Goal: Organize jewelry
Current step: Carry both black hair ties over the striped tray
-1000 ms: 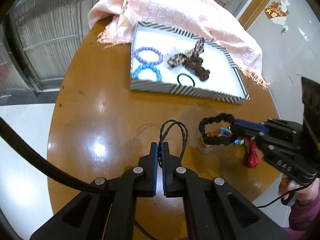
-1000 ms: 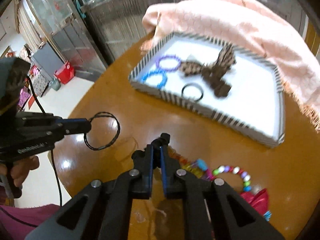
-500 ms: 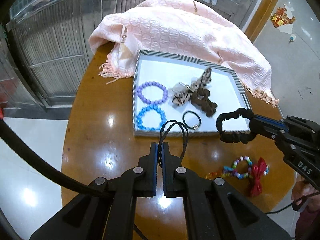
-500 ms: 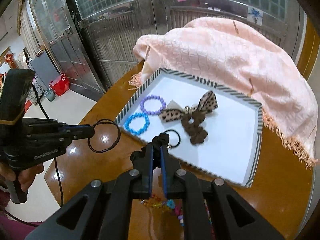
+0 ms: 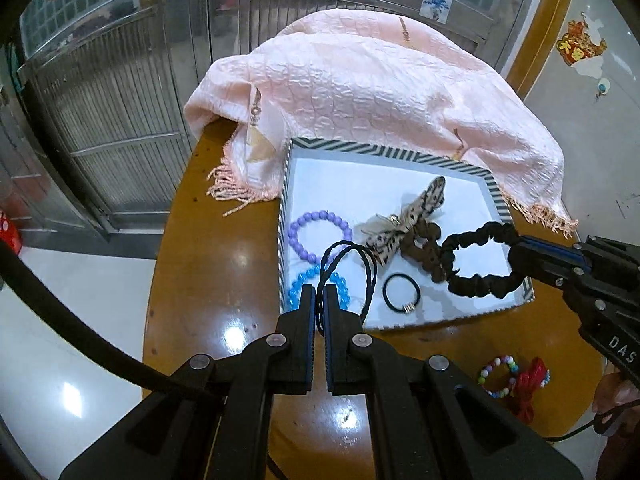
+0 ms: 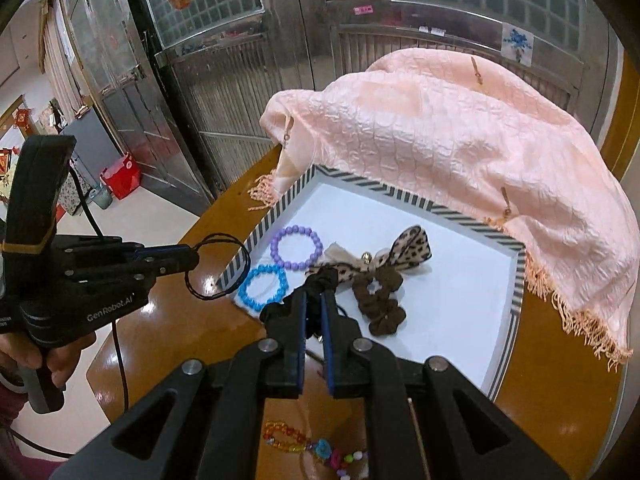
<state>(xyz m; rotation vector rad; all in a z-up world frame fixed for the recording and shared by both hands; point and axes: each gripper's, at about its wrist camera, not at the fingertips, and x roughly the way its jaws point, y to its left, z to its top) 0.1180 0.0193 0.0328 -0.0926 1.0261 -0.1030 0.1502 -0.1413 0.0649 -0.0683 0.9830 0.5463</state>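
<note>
The left tool (image 5: 319, 294) is clamped on a thin black braided cord loop (image 5: 347, 268), pinching one strand so the rest hangs free ahead of the tips, just short of the near left edge of the striped-rimmed white tray (image 5: 404, 152). The right tool (image 6: 314, 300) is closed on a black ruched fabric scrunchie (image 5: 476, 260), gripped at one side so the ring dangles over the tray's near right corner. Both seem held this way for dropping inside. Already in the tray lie a purple bead bracelet (image 5: 320, 228), a blue bead bracelet (image 6: 262, 284), a leopard-print bow on a brown scrunchie (image 6: 380, 276) and a small black elastic hair tie (image 5: 401, 293). A multicoloured bead bracelet (image 5: 498, 376) and a red ribbon piece (image 5: 530, 386) wait on the brown wooden surface (image 5: 208, 280).
</note>
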